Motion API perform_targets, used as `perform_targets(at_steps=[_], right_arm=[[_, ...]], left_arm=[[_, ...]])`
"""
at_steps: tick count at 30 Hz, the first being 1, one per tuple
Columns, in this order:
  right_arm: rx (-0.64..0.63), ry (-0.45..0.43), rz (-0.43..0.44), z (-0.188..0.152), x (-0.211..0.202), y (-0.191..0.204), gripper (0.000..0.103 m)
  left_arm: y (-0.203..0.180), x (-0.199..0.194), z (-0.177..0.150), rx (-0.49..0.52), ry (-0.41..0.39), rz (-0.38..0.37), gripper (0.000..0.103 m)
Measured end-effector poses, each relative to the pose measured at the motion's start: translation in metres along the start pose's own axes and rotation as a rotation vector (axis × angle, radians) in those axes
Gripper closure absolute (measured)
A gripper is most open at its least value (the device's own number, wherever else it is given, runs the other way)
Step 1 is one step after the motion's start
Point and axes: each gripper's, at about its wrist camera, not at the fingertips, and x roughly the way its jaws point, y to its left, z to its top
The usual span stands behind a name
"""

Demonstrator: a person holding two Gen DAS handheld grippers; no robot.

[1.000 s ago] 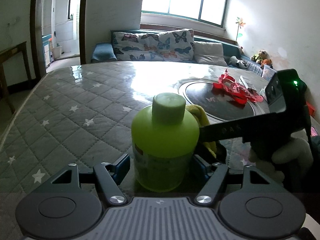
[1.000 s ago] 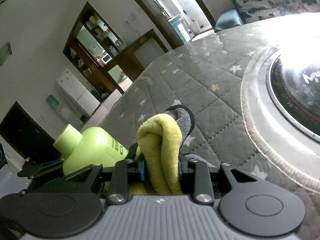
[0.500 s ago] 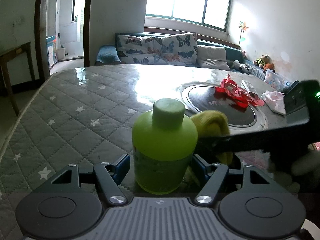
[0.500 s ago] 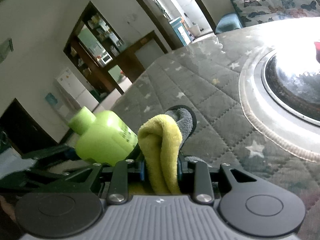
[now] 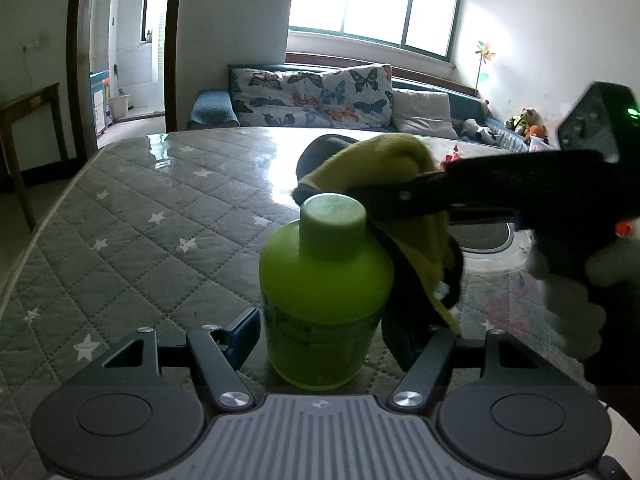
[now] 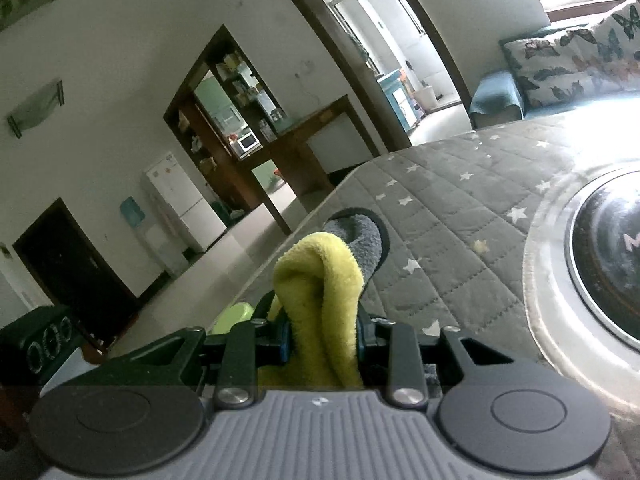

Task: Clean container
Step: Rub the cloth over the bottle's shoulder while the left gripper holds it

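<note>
A lime-green bottle (image 5: 324, 300) with a round cap stands upright between the fingers of my left gripper (image 5: 322, 336), which is shut on its lower body. My right gripper (image 6: 322, 344) is shut on a yellow and grey cloth (image 6: 324, 300). In the left wrist view that cloth (image 5: 400, 184) bulges against the right side of the bottle's cap and shoulder, held there by the right gripper's black body (image 5: 520, 196) and a white-gloved hand (image 5: 572, 300). Only a sliver of the bottle (image 6: 232, 316) shows in the right wrist view, low beside the cloth.
The grey quilted star-patterned table cover (image 5: 140, 232) spreads to the left and ahead. A round black hob (image 6: 608, 248) sits in the table at the right. A sofa with butterfly cushions (image 5: 320, 96) stands behind the table.
The right gripper with the cloth has risen from behind the bottle's lower right side up to the cap and shoulder. The left gripper keeps its hold on the bottle.
</note>
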Motion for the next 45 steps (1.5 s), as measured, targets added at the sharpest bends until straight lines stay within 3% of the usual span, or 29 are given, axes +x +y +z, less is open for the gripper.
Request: perform_targets(at_steps=[13, 35, 36, 45], right_arm=[[0.068, 0.096, -0.050, -0.015, 0.034, -0.026, 0.075], [0.084, 0.107, -0.052, -0.042, 0.006, -0.011, 0.075], [0.090, 0.100, -0.044, -0.048, 0.008, -0.022, 0.075], [0.051, -0.004, 0.033, -0.018, -0.010, -0.004, 0.075]], left_arm=[[0.000, 0.001, -0.001, 0.003, 0.001, -0.006, 0.033], [-0.002, -0.005, -0.003, -0.002, -0.005, 0.015, 0.032], [-0.002, -0.005, -0.003, -0.002, -0.005, 0.015, 0.032], [-0.002, -0.004, -0.003, -0.004, -0.004, 0.012, 0.032]])
